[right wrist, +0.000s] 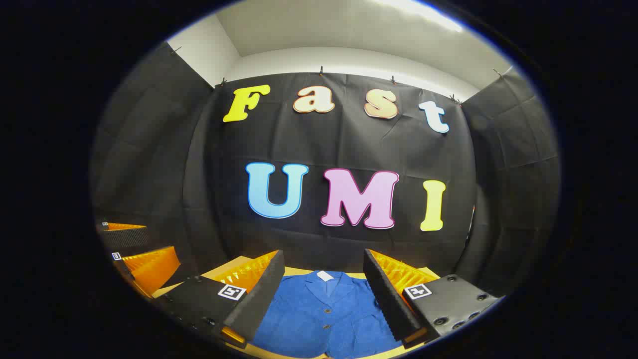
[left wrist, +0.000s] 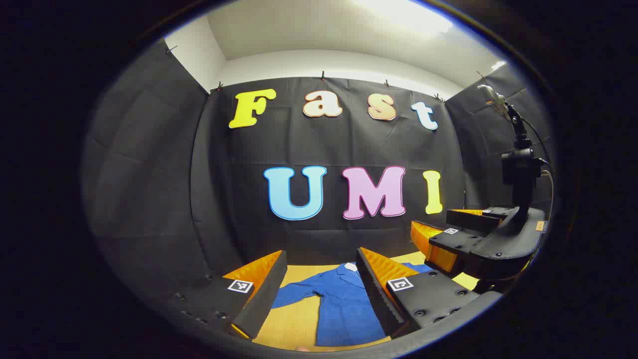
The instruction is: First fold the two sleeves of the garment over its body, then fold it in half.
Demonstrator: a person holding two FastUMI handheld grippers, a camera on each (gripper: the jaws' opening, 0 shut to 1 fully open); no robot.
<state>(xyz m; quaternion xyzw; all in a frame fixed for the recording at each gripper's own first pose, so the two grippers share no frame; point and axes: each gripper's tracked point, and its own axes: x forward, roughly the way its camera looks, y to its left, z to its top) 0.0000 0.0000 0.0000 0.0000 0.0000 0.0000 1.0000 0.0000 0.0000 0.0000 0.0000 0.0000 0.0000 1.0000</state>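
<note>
**Both grippers held open above a blue jacket laid flat**

A blue jacket point(right wrist: 324, 314) lies spread on a tan table point(left wrist: 294, 324), collar at the far end toward the black cloth wall, with a small white tag at the neck and buttons down the front. In the left gripper view one sleeve point(left wrist: 296, 294) stretches out to the left over the bare tabletop, unfolded.

The left gripper point(left wrist: 319, 294) hangs over the near part of the jacket with its fingers spread wide and nothing between them; the cloth shows in the gap. The right gripper point(right wrist: 324, 299) is likewise released, its fingers parted on either side of the jacket's chest and collar, holding nothing.

In the left gripper view the right gripper point(left wrist: 468, 239) appears again at the right, beside the left one, carrying a black camera on a post. In the right gripper view the left gripper point(right wrist: 134, 249) shows at the far left edge.
</note>
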